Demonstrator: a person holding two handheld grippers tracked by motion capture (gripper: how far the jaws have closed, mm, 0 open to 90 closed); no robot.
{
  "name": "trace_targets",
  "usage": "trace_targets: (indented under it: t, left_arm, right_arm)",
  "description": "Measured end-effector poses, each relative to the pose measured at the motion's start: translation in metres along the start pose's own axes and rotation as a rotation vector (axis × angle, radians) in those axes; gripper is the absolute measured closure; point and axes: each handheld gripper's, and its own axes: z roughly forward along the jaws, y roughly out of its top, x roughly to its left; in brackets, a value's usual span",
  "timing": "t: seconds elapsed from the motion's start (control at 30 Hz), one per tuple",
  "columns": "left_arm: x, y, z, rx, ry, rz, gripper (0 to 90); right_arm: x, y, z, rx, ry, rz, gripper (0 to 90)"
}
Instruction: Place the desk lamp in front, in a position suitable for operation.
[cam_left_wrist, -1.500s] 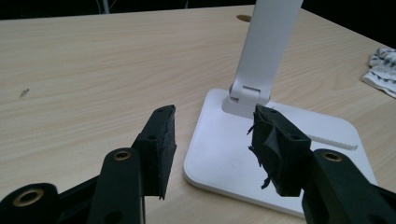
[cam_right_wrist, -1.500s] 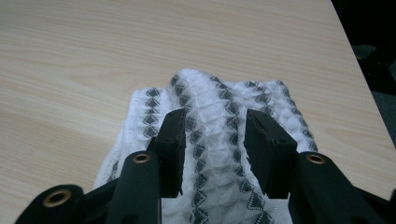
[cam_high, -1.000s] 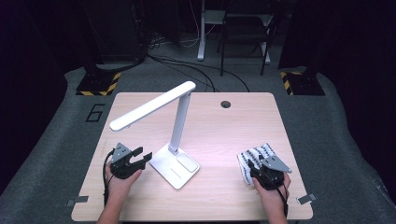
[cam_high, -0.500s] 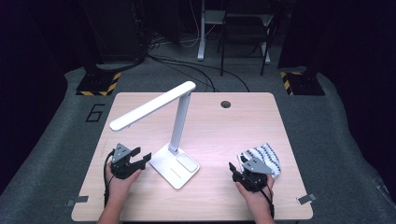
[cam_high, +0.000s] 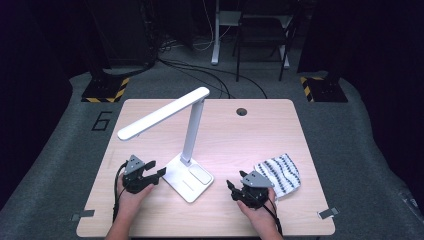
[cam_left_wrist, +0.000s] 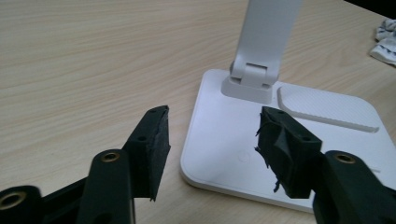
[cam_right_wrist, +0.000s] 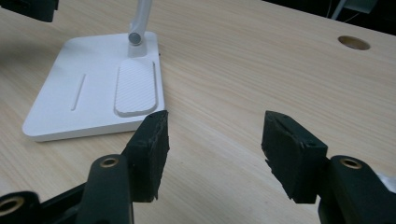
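both grippers at the desk lamp base, nothing held.
your left gripper (cam_high: 161, 172) sits at the left edge of the white desk lamp (cam_high: 189, 176) base, jaws partly apart and just closing a little, straddling the near corner of the base (cam_left_wrist: 233, 154) without pressing on it. your right gripper (cam_high: 231, 186) rests on the wooden table (cam_high: 260, 130) to the right of the base, jaws spread wide and just opening, bare tabletop between them. the lamp stands upright left of table centre, head angled out to the left. a black-and-white patterned cloth (cam_high: 280, 174) lies crumpled just beside your right hand (cam_high: 257, 210), near the table's right edge.
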Motion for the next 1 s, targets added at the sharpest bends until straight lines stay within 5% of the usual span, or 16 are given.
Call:
trace_targets:
  t: [0.2,0.3,0.63,1.0]
  left_arm:
    - [-0.003,0.0,0.004,0.013,-0.02,0.026,43.9]
    - [-0.005,-0.001,0.008,0.031,0.01,0.03,43.9]
    - [-0.005,-0.007,0.021,0.074,-0.007,0.012,39.3]
    - [-0.001,-0.008,0.028,0.081,-0.007,-0.017,37.1]
  right_arm:
    - [0.012,0.004,0.007,-0.003,0.053,-0.011,33.4]
    - [0.02,0.003,0.01,0.029,0.062,-0.001,30.4]
    - [0.038,-0.001,0.017,0.037,0.07,-0.035,34.6]
    - [0.048,-0.003,0.023,0.044,0.121,-0.01,35.8]
